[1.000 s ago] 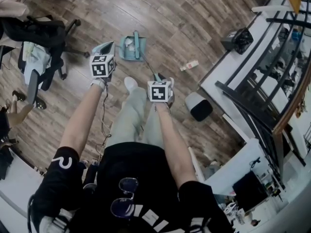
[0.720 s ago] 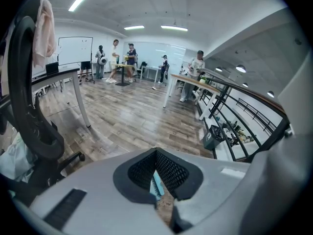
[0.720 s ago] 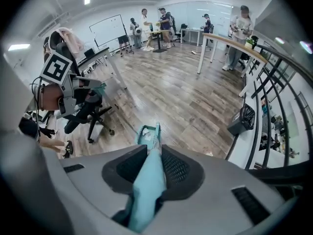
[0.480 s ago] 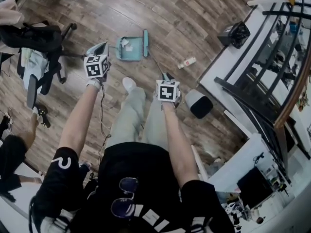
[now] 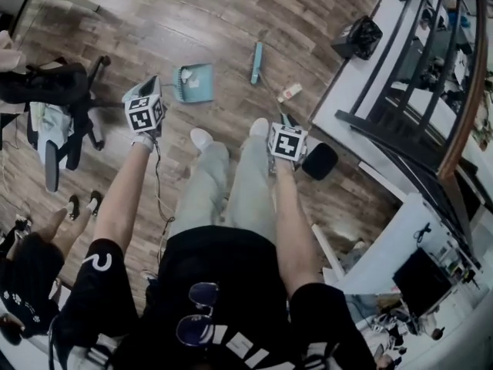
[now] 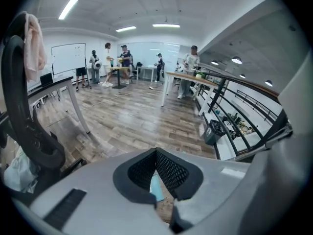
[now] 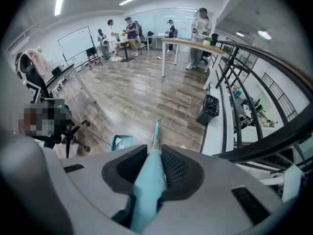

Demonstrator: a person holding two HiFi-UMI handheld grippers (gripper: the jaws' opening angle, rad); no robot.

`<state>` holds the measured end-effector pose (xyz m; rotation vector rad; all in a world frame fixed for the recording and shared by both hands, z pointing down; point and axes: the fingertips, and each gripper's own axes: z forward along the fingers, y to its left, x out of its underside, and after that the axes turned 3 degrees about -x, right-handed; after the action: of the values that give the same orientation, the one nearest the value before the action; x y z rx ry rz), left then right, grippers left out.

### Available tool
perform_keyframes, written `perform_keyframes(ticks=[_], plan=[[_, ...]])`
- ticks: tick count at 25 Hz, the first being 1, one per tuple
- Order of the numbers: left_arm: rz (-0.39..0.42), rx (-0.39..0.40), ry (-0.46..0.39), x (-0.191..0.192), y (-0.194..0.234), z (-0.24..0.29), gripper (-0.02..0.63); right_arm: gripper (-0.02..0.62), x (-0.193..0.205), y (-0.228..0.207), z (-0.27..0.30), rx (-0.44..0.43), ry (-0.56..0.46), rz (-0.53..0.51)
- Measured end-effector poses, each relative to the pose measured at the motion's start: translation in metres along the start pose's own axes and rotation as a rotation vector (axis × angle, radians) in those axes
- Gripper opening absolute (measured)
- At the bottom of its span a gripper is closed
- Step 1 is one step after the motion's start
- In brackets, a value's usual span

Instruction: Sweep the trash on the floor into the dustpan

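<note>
Left gripper (image 5: 151, 91): jaws closed on a teal strip, apparently the dustpan (image 5: 194, 82) handle, shown only in the left gripper view. The pan lies on the floor (image 5: 216, 21) at the gripper's 2 o'clock. Broom (image 5: 256, 62): long axis 12–6, head toward 12. Trash (image 5: 290, 92) sits just right of it. Right gripper (image 5: 283, 123) is clamped on the broom handle.

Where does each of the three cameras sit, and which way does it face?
Head view: on the person's head, facing steeply down at the floor; arms, legs, left gripper and right gripper show.
Left gripper view: on the left gripper, facing out across the floor; its jaws pinch the dustpan handle.
Right gripper view: on the right gripper, facing along the broom handle its jaws clamp.
Shared: head and right gripper views both show the dustpan.
</note>
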<state>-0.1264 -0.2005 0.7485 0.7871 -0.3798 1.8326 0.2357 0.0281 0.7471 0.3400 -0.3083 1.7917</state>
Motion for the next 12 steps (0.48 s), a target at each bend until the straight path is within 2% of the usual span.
perform_keyframes(ticks=[3, 8, 12], plan=[[0.042, 0.058, 0.002, -0.011, -0.039, 0.008, -0.002, 0.086, 0.002, -0.038, -0.010, 0.051, -0.018, 0.049], [0.122, 0.183, 0.004, -0.023, -0.127, 0.024, -0.002, 0.086, 0.014, -0.104, -0.028, 0.158, -0.043, 0.127], [0.176, 0.272, 0.016, -0.018, -0.196, 0.032, -0.002, 0.086, 0.036, -0.153, -0.039, 0.232, -0.022, 0.191]])
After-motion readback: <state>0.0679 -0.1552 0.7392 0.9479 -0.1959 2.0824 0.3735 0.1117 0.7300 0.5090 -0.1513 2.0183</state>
